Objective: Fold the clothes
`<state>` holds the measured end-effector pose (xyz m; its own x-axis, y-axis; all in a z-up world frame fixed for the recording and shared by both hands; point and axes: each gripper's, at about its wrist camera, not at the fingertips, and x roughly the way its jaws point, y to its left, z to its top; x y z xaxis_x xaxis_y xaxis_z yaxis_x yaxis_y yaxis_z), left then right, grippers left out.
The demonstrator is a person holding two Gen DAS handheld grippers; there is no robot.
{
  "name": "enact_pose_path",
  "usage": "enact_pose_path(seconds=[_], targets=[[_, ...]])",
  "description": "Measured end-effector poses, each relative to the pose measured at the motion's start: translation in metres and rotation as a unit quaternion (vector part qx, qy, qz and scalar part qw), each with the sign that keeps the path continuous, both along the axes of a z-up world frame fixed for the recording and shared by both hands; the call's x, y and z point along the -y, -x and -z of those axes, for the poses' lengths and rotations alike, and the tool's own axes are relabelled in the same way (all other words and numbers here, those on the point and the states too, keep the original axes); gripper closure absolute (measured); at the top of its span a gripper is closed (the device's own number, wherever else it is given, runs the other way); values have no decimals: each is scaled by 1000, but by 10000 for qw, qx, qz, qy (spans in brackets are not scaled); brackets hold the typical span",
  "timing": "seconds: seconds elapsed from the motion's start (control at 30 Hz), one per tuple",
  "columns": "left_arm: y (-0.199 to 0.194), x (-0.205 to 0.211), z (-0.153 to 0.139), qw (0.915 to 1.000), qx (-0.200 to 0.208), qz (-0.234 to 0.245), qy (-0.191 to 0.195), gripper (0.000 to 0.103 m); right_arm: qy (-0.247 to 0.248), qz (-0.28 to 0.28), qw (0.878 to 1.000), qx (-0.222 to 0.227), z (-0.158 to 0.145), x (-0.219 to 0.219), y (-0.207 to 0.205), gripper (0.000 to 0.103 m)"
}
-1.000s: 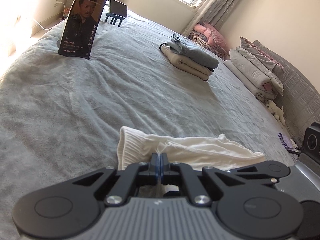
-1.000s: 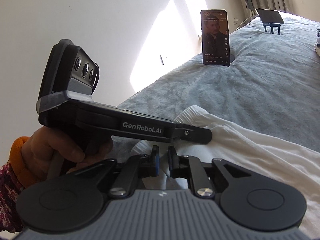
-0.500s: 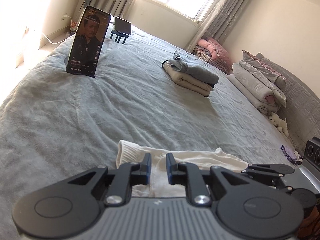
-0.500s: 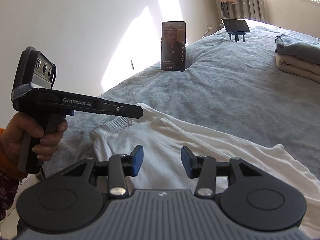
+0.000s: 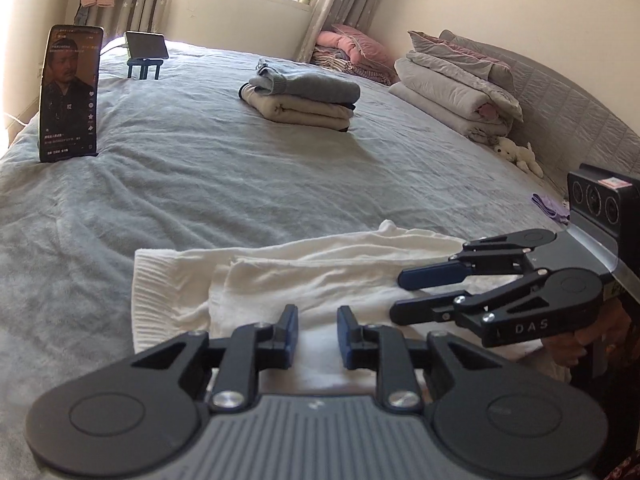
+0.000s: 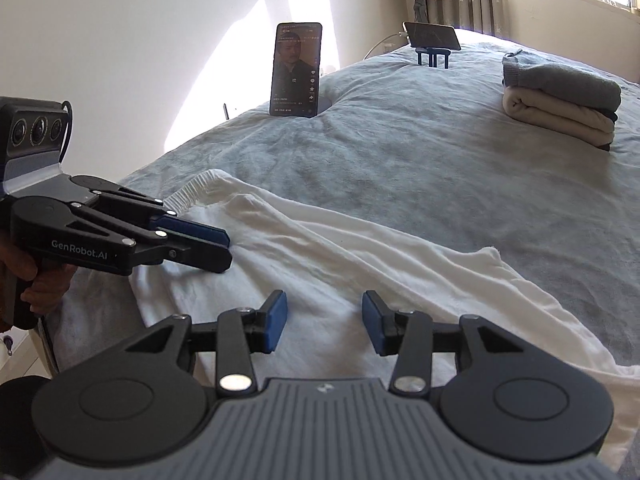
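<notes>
A white garment [image 5: 304, 276] lies folded lengthwise along the near edge of the grey bed [image 5: 200, 184], its ribbed hem at the left. My left gripper [image 5: 318, 328] hovers just above it, open, with nothing between the blue pads. The right gripper [image 5: 400, 292] shows at the right of the left wrist view, also open over the cloth. In the right wrist view the white garment [image 6: 360, 264] spreads below my open right gripper [image 6: 324, 320], while the left gripper [image 6: 224, 248] points in from the left with a hand on its handle.
A stack of folded clothes [image 5: 304, 96] sits mid-bed. A phone [image 5: 70, 92] stands upright at the left, and a tablet on a stand [image 5: 146, 46] is farther back. Folded bedding [image 5: 456, 80] and a small plush toy [image 5: 518, 154] line the headboard side.
Both grippers went from shut on the white garment to open, letting it go. They lifted and drew back, and the cloth now rests flat on the bed.
</notes>
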<state>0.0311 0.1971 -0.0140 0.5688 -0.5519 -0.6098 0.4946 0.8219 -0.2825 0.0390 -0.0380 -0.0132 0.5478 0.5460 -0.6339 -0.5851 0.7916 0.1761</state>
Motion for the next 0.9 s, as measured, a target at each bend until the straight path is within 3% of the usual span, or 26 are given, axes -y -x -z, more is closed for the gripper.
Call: enact_pose_path(seconds=[0.23,0.4,0.53,0.7,0.9], targets=[[23,-34,8,9986,104,-336,385,82,-53,-75,9999,63,4,7,2,54],[36,-50,4,9950,-91,-747,651,83,-152,-108,9998,109,-2,16,6,54],[41,-39,-10,9949,-102,-849,531,79,-164,112,9997,152,-13,41,7,54],[40,-1,-24,9989,138,-374,256,76,-131,482,9985,208,-26,77,7,52],[31,44,-30,9988,233,288,326,75,-19,976,9952,55,-30,124,7,52]])
